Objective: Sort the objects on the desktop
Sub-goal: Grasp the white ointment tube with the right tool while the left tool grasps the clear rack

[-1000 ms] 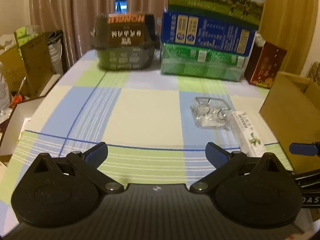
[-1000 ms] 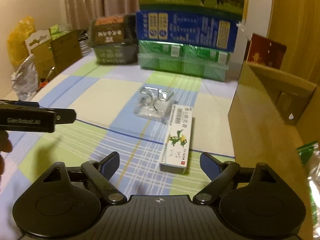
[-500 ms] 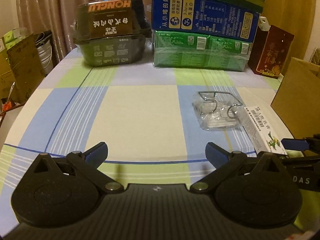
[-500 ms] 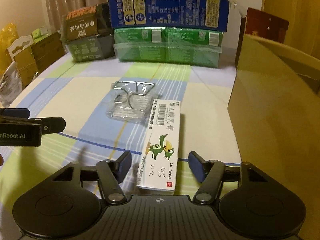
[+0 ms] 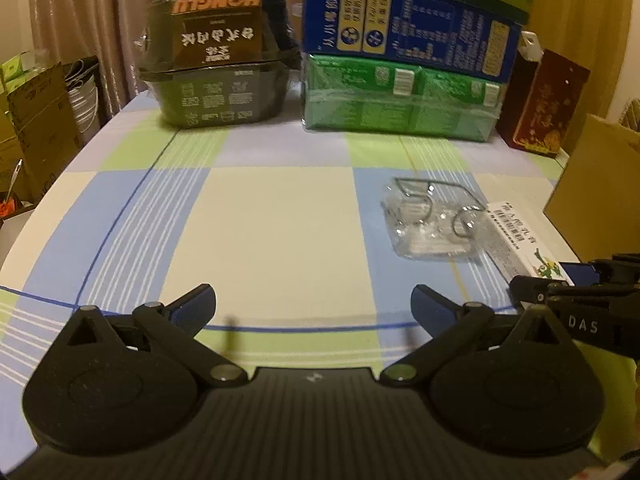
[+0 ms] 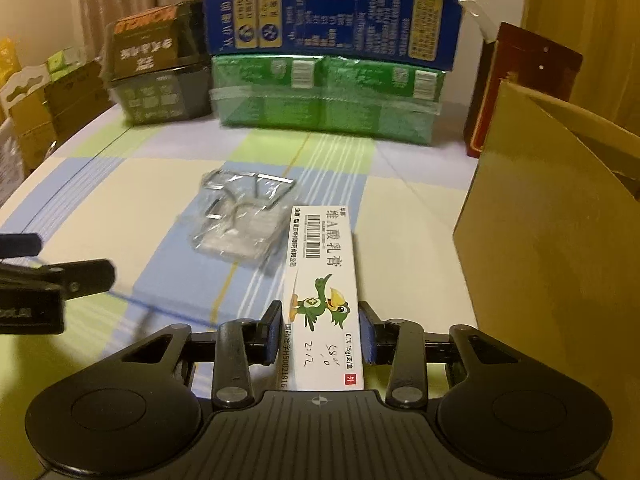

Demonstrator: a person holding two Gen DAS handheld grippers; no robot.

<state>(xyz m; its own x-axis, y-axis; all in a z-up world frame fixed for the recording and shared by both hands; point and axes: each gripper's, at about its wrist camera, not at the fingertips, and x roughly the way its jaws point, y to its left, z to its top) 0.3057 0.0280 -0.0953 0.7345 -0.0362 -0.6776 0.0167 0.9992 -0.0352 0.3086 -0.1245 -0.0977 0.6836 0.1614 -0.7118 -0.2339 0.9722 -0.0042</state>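
Note:
A white ointment box (image 6: 324,280) with a green bird printed on it lies on the checked tablecloth. My right gripper (image 6: 321,334) straddles its near end. Its jaws are closing, and both blue pads touch the box's long sides. In the left wrist view the same ointment box (image 5: 516,236) lies at the right, with the right gripper (image 5: 560,276) on it. Just left of the box sits a clear plastic packet of metal hooks (image 6: 240,216). My left gripper (image 5: 313,304) hovers open over bare cloth, holding nothing.
An open cardboard box (image 6: 560,240) stands close on the right of the ointment box. At the back are a black noodle tub (image 5: 216,76), stacked blue and green cartons (image 5: 400,80) and a red box (image 5: 548,104). More cardboard boxes stand beyond the table's left edge.
My right gripper came forward and down over the ointment box, and its jaws narrowed from wide apart onto the box's sides. The left gripper first moved forward and lower, then stayed put.

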